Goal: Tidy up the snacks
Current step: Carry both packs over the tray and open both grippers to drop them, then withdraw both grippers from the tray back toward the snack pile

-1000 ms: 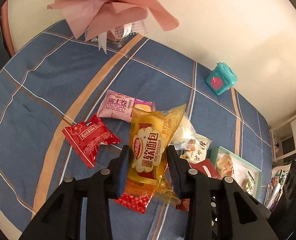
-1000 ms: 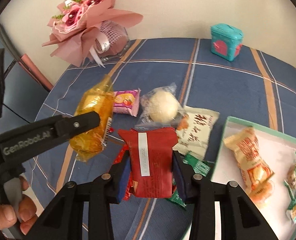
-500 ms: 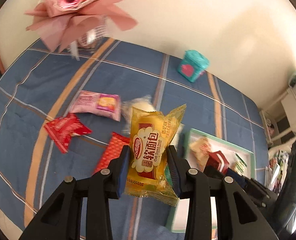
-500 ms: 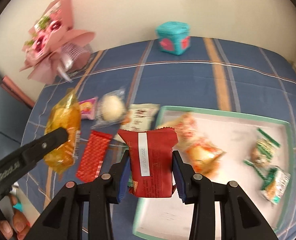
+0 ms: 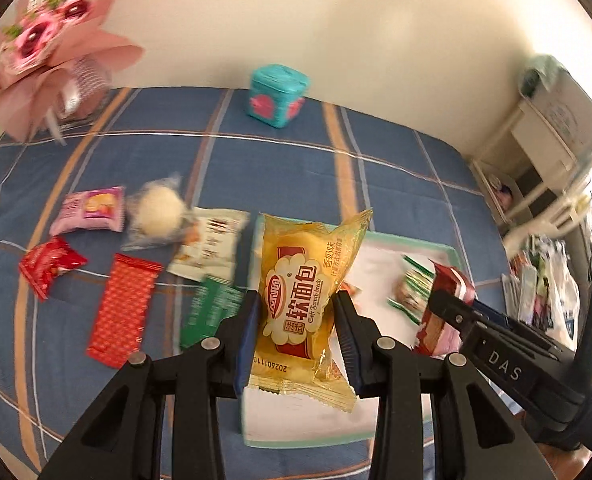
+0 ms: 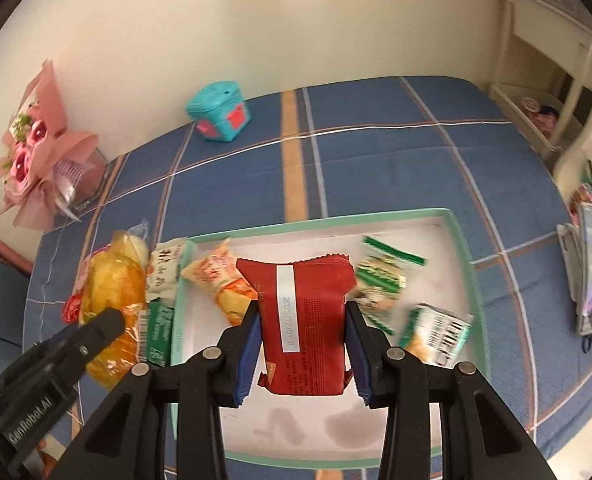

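**Both jaws loaded, packets over the tray**

My left gripper (image 5: 296,320) has its jaws clamped on the yellow bread packet (image 5: 306,292) — pads squeezing its lower half from either side, the top sticking out towards twelve o'clock. It hangs over the near-left corner of the green-rimmed tray (image 5: 448,248).

My right gripper (image 6: 302,332) has its jaws clamped on the red packet (image 6: 302,320), date strip facing me, held above the tray's (image 6: 462,236) white floor. Behind it, an orange snack (image 6: 220,276) lies at ten o'clock and green-white packets (image 6: 380,276) at two.

Loose snacks — a red flat packet (image 5: 124,304), a pink packet (image 5: 90,214) — lie on the blue checked cloth (image 5: 280,172) left of the tray.
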`<action>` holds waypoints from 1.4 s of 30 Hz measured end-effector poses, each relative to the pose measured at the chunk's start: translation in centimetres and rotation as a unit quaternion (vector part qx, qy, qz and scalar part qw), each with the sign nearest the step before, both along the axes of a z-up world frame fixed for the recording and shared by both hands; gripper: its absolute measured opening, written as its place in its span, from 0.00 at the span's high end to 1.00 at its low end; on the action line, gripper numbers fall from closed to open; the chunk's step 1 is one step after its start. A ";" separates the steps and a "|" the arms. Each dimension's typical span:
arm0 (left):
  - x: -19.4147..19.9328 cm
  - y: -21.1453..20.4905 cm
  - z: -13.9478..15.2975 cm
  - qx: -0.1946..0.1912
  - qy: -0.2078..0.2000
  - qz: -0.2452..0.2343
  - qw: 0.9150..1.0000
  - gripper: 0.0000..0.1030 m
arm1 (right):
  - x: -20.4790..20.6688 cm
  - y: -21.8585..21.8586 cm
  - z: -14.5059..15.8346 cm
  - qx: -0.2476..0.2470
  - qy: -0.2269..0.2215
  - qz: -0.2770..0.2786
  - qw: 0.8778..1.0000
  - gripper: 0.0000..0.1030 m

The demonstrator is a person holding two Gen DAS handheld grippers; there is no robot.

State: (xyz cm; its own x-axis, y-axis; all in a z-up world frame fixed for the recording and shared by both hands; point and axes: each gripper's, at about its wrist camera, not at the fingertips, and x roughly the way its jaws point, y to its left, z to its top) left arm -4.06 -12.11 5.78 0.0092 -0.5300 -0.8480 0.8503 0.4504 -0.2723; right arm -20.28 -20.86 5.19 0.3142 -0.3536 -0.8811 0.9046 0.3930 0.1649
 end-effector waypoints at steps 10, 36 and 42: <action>-3.8 -0.8 -0.9 0.027 -0.040 -0.038 0.998 0.62 | -2.1 0.7 -1.3 0.022 0.011 -0.013 1.000 0.59; -4.2 -0.7 -7.6 0.128 -0.019 -0.046 0.991 0.60 | 0.0 1.1 -6.2 0.078 0.070 0.010 0.994 0.59; -3.7 -0.6 -6.8 0.115 -0.017 -0.045 0.992 0.51 | -0.3 1.1 -5.7 0.068 0.073 0.007 0.995 0.58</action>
State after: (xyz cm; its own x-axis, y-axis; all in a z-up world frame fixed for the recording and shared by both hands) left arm -7.80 -12.70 -0.99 0.0001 -0.3228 -0.9465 0.8969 0.4186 -0.1427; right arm -20.57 -19.73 -0.49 0.1835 -0.2246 -0.9570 0.9171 0.3896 0.0845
